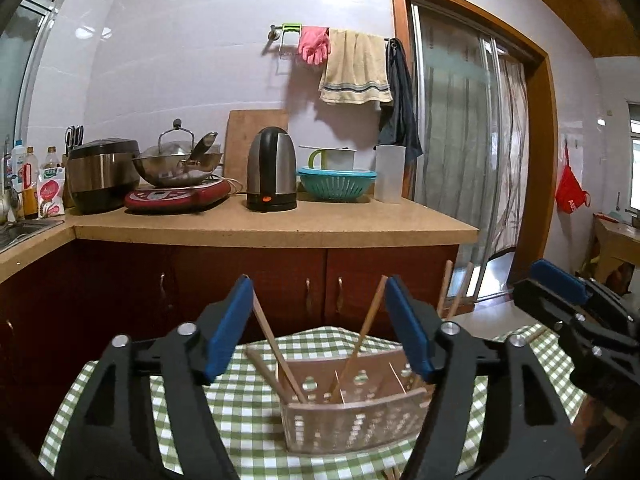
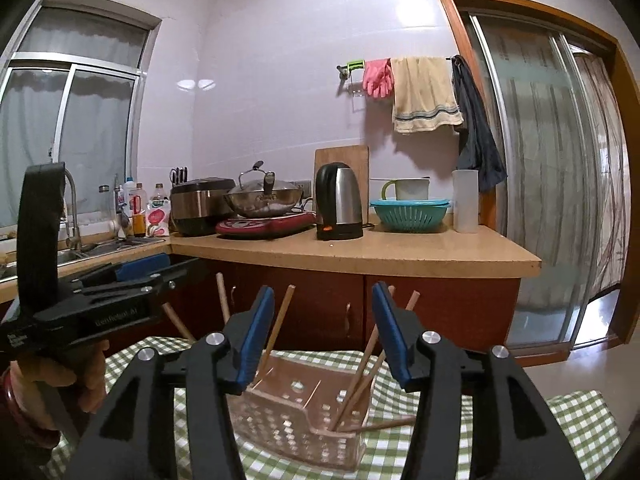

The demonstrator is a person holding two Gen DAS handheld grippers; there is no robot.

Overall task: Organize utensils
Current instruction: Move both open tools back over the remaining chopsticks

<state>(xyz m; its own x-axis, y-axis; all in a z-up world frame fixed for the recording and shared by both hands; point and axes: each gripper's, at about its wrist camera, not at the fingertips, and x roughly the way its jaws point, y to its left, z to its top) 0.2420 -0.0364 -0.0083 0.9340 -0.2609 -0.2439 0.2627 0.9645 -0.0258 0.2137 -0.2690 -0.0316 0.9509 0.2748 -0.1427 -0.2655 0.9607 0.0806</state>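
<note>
Translucent perforated plastic basket (image 1: 352, 416) on green checked cloth, wooden chopsticks (image 1: 362, 338) leaning tilted inside it

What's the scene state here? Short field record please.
setting: kitchen, table with green checked cloth
holder: clear perforated basket on the cloth
contents: wooden chopsticks leaning inside the basket
left hand-held gripper: open, nothing between its pads
right hand-held gripper: open, nothing gripped
counter behind: kettle, wok, teal colander

My left gripper (image 1: 320, 328) and right gripper (image 2: 322, 334) both gape, nothing pinched, side by side.
</note>
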